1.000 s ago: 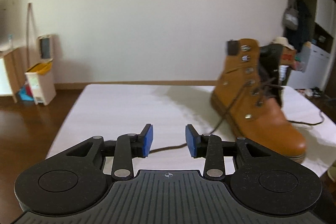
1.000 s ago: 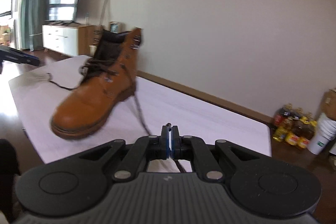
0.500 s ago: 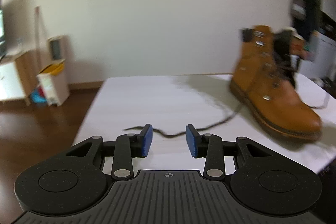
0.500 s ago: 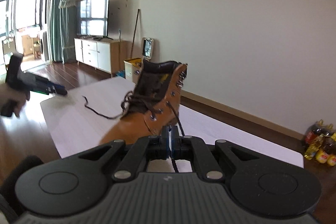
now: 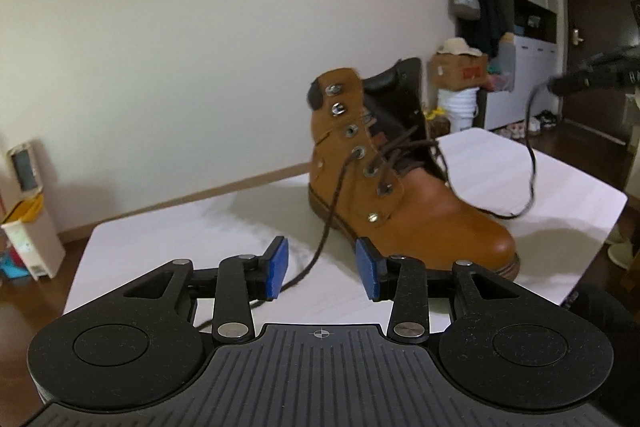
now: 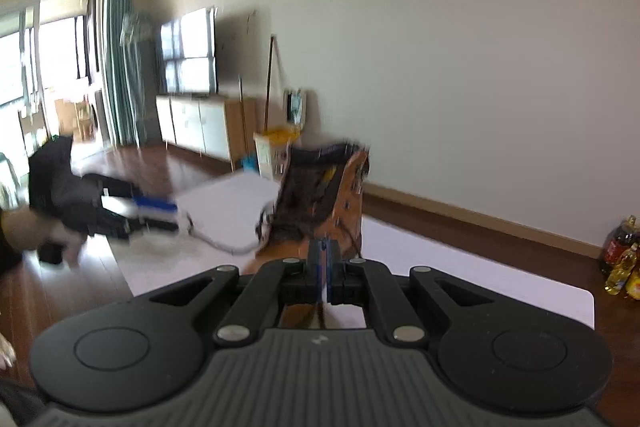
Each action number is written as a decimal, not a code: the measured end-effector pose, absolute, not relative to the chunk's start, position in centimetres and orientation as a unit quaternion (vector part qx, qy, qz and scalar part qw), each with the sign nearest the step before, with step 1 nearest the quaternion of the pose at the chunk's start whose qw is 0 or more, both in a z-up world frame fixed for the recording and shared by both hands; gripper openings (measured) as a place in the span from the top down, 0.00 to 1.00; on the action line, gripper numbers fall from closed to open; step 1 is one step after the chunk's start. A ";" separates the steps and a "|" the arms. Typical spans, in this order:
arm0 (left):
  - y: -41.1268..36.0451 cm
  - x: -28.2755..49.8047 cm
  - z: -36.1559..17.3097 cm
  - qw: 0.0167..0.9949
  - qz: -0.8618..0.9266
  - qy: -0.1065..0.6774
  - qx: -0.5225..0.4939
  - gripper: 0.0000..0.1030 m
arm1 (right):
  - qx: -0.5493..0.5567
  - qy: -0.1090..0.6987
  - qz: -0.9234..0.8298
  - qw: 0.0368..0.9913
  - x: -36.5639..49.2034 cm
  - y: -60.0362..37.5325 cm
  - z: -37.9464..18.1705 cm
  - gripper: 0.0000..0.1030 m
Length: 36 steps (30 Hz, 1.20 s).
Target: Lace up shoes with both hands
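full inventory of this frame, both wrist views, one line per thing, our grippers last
boot: 1, tan leather, dark lining, upright on the table, toe toward the left wrist camera
lace: 1, dark brown, one end runs down from an eyelet between the left pads, the other loops up to the right gripper
table: 1, white top
bin: 1, white with a yellow top, on the floor by the wall
cardboard box: 1, brown, on white buckets behind the boot
bottles: several, yellow and dark, on the floor by the wall
TV: 1, above a white cabinet
left gripper: blue pads, open, lace untouched
right gripper: shut on lace
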<state>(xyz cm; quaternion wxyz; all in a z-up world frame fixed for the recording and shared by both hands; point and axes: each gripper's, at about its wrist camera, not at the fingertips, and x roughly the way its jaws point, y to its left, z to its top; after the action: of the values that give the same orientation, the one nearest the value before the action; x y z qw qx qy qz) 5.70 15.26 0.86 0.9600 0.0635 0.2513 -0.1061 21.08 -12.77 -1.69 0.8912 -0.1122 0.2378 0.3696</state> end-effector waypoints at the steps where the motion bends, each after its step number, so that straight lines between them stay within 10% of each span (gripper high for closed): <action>1: 16.2 5.6 0.6 0.961 -0.092 0.257 0.053 0.59 | -0.124 0.241 0.368 0.889 21.1 -12.5 -2.2 0.97; 30: 15.1 7.0 1.2 0.954 -0.159 0.246 0.062 0.59 | -0.173 0.254 0.406 0.861 24.1 -6.9 -1.4 0.97; 33: 16.9 6.5 0.8 0.957 -0.124 0.257 0.060 0.59 | -0.191 0.274 0.410 0.849 24.8 -6.3 -2.4 0.75; 36: 20.0 5.7 0.3 0.959 -0.068 0.272 0.048 0.59 | -0.182 0.264 0.401 0.858 24.9 -6.7 -2.7 0.79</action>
<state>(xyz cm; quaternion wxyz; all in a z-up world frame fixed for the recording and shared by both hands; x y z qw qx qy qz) 5.69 20.01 0.27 0.9586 0.0483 0.2722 -0.0685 24.89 -6.72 -2.69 0.8580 -0.1818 0.2640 0.4013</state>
